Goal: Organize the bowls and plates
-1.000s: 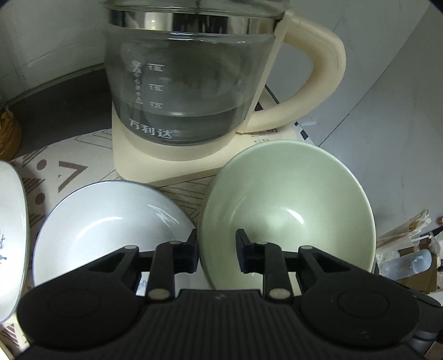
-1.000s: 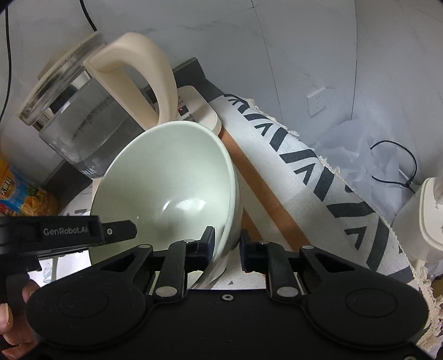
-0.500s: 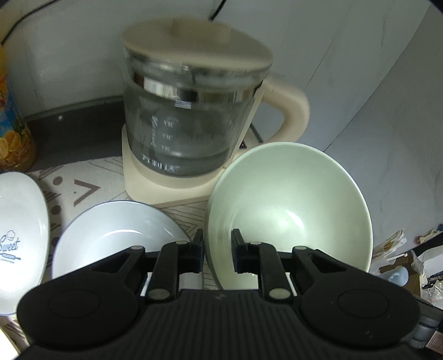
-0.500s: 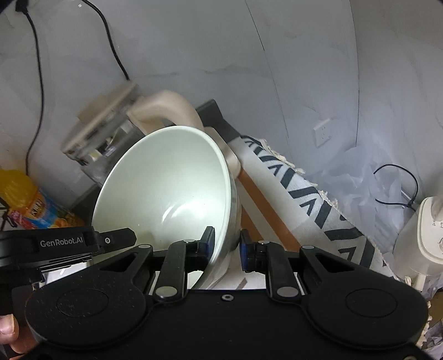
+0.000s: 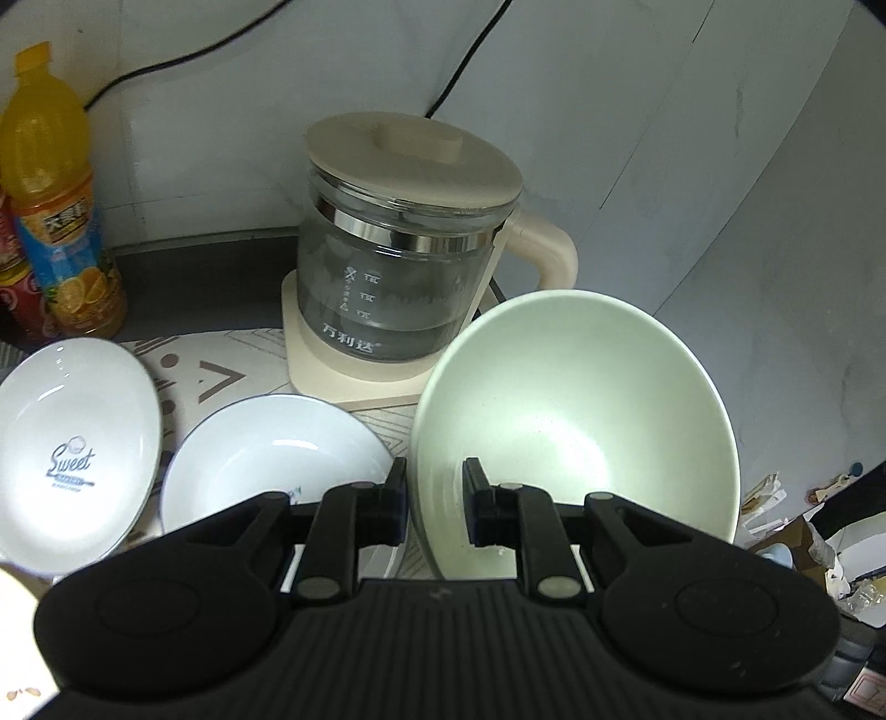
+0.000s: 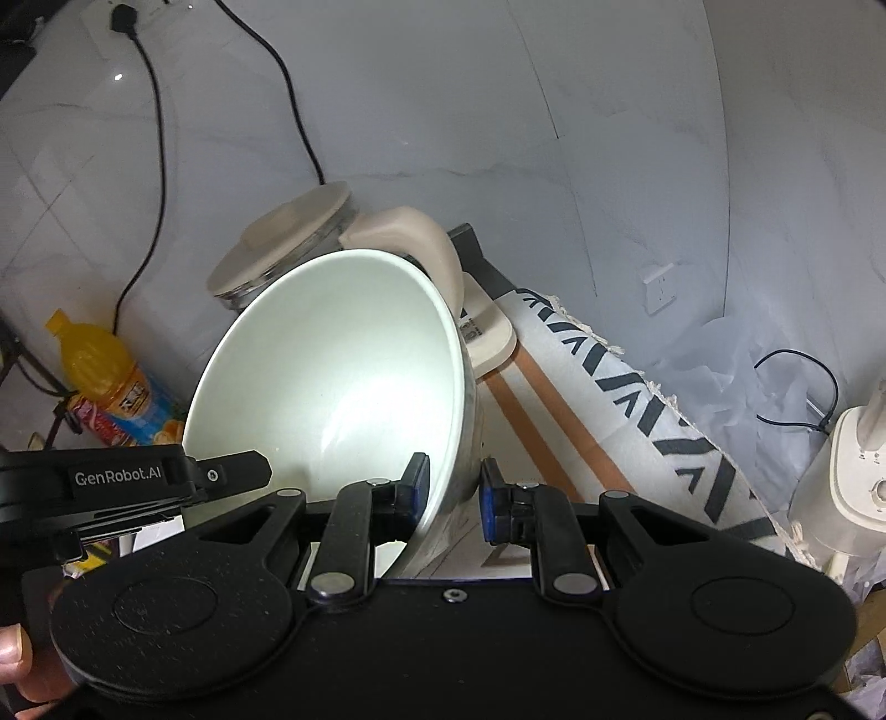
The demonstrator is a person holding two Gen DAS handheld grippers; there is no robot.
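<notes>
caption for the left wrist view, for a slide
Left gripper clamps the green bowl's rim, beside white dishes and a glass kettle.

A home kitchen corner. Glass kettle with cream lid on its base, juice bottle against marbled wall tiles, white plates on a patterned cloth over the dark bench, cord running up to a wall plug.
</notes>
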